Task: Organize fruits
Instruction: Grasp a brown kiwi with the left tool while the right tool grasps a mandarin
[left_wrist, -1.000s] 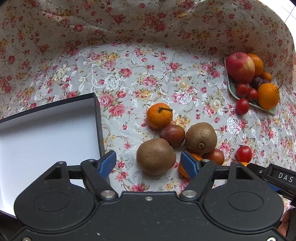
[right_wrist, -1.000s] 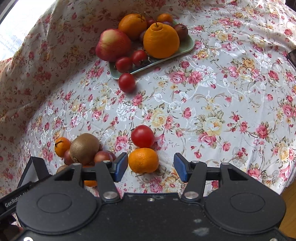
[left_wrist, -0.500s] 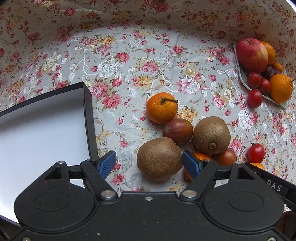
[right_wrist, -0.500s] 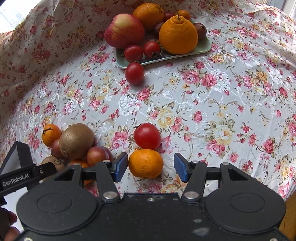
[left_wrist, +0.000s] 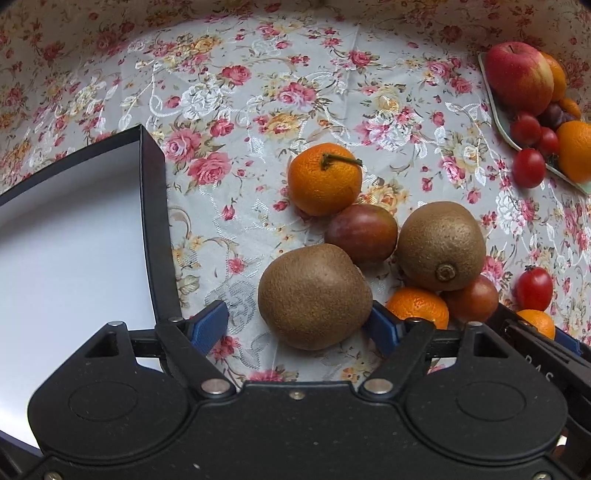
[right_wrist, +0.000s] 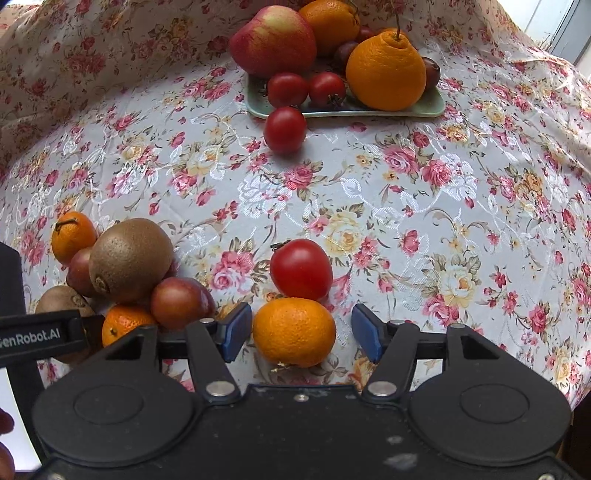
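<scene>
Both sets of fingers wide: left gripper (left_wrist: 297, 325) straddles the kiwi (left_wrist: 314, 296), right gripper (right_wrist: 301, 332) the mandarin (right_wrist: 294, 331); centre, then squeeze gently.

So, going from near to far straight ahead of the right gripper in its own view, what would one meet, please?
Right gripper → small orange → tomato → lone tomato → green plate.

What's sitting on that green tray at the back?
On the green tray: a red apple, two oranges, two small tomatoes and dark plums. Anything behind the big fruit is hidden.
</scene>
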